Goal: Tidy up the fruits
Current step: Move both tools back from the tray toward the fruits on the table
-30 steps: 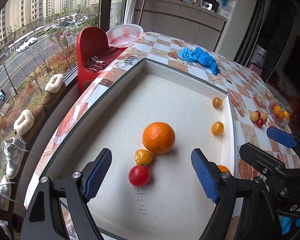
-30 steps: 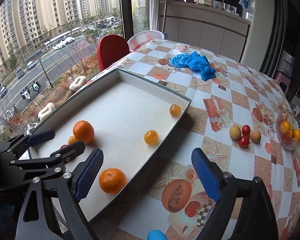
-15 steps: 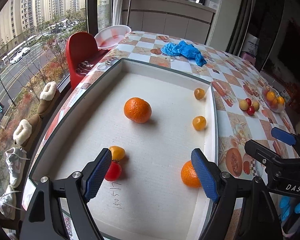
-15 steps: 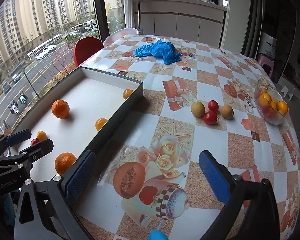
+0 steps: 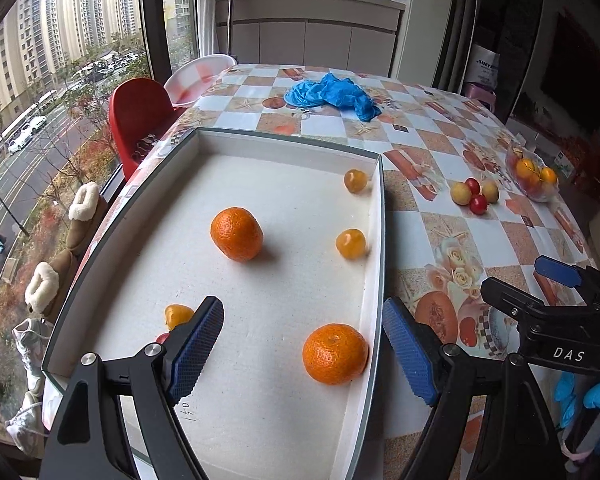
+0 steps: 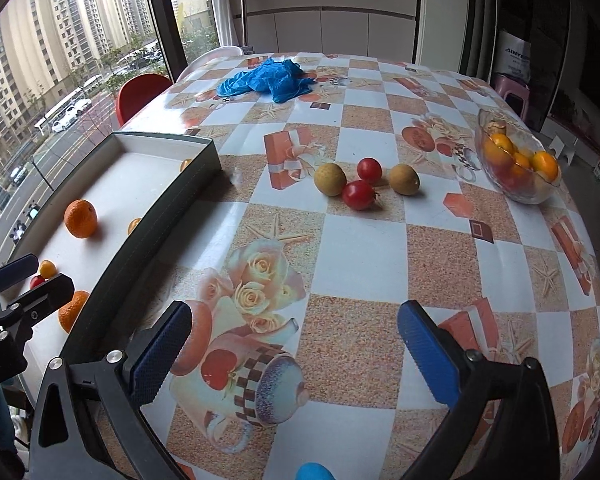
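Fruit sorting partly done: 6 pieces in the tray, 4 loose on the table.

The white tray (image 5: pixel 374 240) holds 2 oranges, 3 small yellow fruits and 1 red one. I judge the cluster of 2 tan fruits and 2 red fruits (image 6: pixel 360 194) remains, near the glass fruit bowl (image 6: pixel 516 196). The right claw (image 6: pixel 294 354) hovers wide and empty, cluster at 12 o'clock, well apart. The left claw (image 5: pixel 302 354) is wide too, near orange (image 5: pixel 335 354) between its fingers.
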A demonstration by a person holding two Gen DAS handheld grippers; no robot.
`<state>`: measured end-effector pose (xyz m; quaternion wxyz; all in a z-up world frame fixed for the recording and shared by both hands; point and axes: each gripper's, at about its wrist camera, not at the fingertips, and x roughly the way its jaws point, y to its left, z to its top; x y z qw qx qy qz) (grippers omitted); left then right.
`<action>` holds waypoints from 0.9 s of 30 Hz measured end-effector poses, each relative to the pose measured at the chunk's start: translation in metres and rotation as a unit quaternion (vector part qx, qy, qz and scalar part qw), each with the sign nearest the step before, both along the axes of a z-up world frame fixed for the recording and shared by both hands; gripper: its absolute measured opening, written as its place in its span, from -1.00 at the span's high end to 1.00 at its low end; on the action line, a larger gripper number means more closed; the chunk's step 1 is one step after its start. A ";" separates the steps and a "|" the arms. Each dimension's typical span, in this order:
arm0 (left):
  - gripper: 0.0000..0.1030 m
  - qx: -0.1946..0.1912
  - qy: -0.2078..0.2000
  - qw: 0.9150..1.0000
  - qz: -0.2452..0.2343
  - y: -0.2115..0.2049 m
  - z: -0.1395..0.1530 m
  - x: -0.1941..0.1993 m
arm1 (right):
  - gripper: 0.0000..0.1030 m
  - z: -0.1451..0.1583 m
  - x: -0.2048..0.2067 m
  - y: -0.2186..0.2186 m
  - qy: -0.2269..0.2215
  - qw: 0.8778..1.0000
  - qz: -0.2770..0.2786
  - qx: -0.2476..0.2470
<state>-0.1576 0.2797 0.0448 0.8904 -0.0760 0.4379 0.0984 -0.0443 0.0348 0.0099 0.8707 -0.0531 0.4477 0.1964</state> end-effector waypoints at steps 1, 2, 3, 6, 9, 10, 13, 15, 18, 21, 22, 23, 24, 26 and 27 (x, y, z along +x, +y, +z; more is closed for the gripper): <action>-0.61 0.002 0.001 1.000 -0.003 -0.003 0.001 0.002 | -0.99 -0.002 0.002 -0.005 0.003 1.000 -0.005 0.000; -0.61 0.004 0.002 1.000 -0.006 -0.006 0.001 0.004 | -0.99 -0.004 0.004 -0.010 0.005 1.000 -0.011 -0.001; -0.61 0.004 0.003 1.000 -0.010 -0.009 0.002 0.006 | -0.99 -0.006 0.006 -0.015 0.007 1.000 -0.018 -0.004; -0.61 0.003 0.008 1.000 -0.019 -0.019 0.004 0.013 | -0.99 -0.012 0.010 -0.033 0.012 0.999 -0.038 -0.011; -0.61 0.001 0.013 0.999 -0.029 -0.029 0.006 0.022 | -0.99 -0.016 0.013 -0.052 0.010 0.998 -0.058 -0.021; -0.61 0.002 0.015 0.999 -0.032 -0.033 0.007 0.025 | -1.00 -0.017 0.014 -0.059 0.008 0.998 -0.065 -0.024; -0.61 0.002 0.019 0.999 -0.044 -0.046 0.008 0.034 | -0.99 -0.021 0.016 -0.078 0.005 0.996 -0.085 -0.033; -0.61 0.005 0.022 0.998 -0.051 -0.055 0.009 0.039 | -0.99 -0.023 0.019 -0.090 0.002 0.995 -0.097 -0.037; -0.61 0.012 0.025 0.998 -0.064 -0.068 0.010 0.045 | -1.00 -0.025 0.022 -0.107 -0.004 0.993 -0.114 -0.033; -0.61 0.018 0.030 0.997 -0.076 -0.081 0.009 0.052 | -0.99 -0.025 0.025 -0.118 -0.010 0.992 -0.123 -0.030; -0.61 0.019 0.032 0.996 -0.079 -0.085 0.009 0.054 | -0.99 -0.026 0.025 -0.120 -0.013 0.992 -0.123 -0.028; -0.61 0.019 0.034 0.996 -0.081 -0.088 0.009 0.057 | -0.99 -0.026 0.025 -0.121 -0.016 0.992 -0.121 -0.028; -0.61 0.018 0.035 0.996 -0.084 -0.091 0.009 0.060 | -0.99 -0.026 0.025 -0.121 -0.019 0.992 -0.120 -0.029; -0.61 0.018 0.038 0.995 -0.089 -0.096 0.009 0.066 | -0.99 -0.027 0.025 -0.120 -0.019 0.992 -0.120 -0.029; -0.61 0.018 0.038 0.995 -0.092 -0.098 0.010 0.069 | -0.99 -0.027 0.025 -0.120 -0.019 0.992 -0.120 -0.029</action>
